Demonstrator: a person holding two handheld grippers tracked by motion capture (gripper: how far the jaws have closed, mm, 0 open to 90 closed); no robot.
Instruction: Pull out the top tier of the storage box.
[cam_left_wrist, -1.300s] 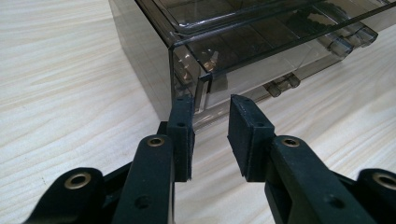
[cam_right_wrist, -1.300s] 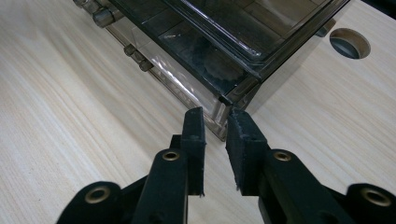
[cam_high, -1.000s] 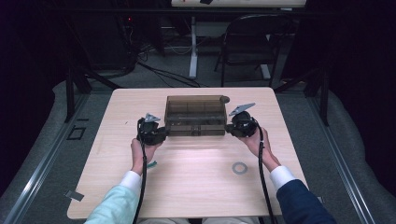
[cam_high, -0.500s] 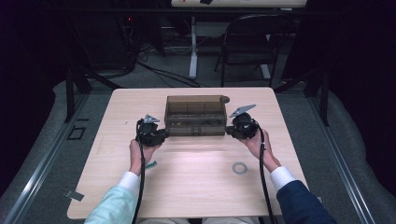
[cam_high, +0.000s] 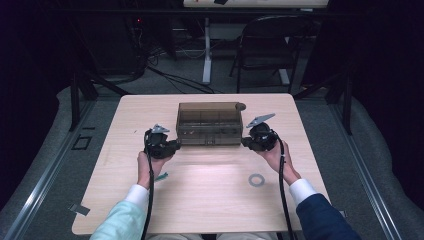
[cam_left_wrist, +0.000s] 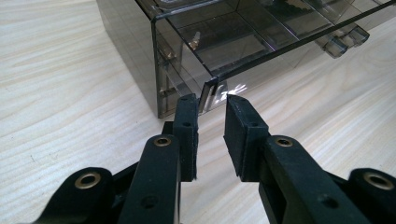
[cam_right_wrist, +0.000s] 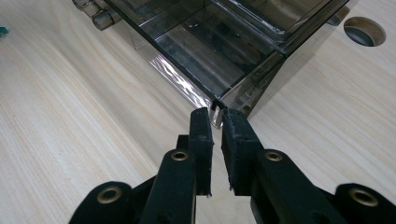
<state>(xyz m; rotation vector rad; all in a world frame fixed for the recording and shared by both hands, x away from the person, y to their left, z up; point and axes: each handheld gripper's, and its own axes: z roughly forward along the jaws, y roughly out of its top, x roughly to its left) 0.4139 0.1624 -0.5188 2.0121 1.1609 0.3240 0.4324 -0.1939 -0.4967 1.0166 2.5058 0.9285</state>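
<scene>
Your right gripper (cam_right_wrist: 215, 116) at the corner of the smoky clear box (cam_right_wrist: 219, 42)

You have its two black jaws standing narrowly apart, their tips level with a thin tab at the box's near corner; the tab seems to sit in the gap, though contact is hard to judge. The box rests on the pale wooden table (cam_right_wrist: 70, 107). A round hole (cam_right_wrist: 364, 31) in the tabletop lies beside the box at upper right, with divided compartments visible through the top.
</scene>
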